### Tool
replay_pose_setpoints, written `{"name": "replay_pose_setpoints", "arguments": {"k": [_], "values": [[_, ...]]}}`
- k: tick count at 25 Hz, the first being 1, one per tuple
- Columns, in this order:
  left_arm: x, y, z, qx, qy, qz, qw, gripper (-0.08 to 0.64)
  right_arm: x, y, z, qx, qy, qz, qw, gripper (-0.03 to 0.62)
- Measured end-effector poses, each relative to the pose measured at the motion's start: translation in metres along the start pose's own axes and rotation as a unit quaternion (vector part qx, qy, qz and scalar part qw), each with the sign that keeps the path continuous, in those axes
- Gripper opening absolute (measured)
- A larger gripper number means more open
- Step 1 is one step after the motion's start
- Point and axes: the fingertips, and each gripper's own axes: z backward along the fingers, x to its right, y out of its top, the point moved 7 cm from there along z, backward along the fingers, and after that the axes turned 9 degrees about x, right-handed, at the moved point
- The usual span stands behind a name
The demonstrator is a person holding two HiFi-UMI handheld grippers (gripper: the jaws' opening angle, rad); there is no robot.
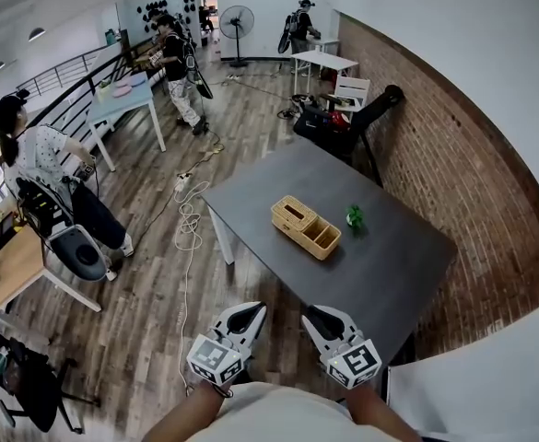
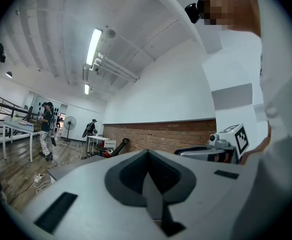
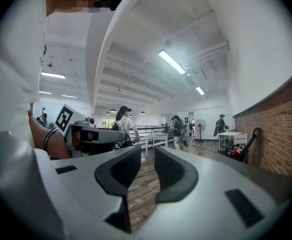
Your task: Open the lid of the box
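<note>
A tan woven box sits in the middle of the grey table. Its far half has a covered top and its near half shows open compartments. Both grippers hang well short of it, off the table's near corner. My left gripper has its jaws together with nothing between them, and its tips meet in the left gripper view. A narrow gap, with only floor behind it, shows between the jaws of my right gripper in the right gripper view. Neither gripper view shows the box.
A small green object lies on the table just right of the box. A brick wall runs along the table's right side. A cable trails over the wooden floor at left, near a seated person and a chair.
</note>
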Motion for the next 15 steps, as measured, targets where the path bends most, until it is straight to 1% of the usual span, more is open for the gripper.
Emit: {"name": "replay_pose_setpoints", "arguments": {"k": [10, 15], "values": [[-0.09, 0.018, 0.001, 0.003, -0.003, 0.002, 1.0, 0.011, -0.005, -0.006, -0.09, -0.009, -0.005, -0.002, 1.0, 0.163], [-0.13, 0.021, 0.017, 0.005, -0.001, 0.009, 0.9999, 0.011, -0.023, -0.015, -0.136, -0.02, 0.006, -0.007, 1.0, 0.176]]}}
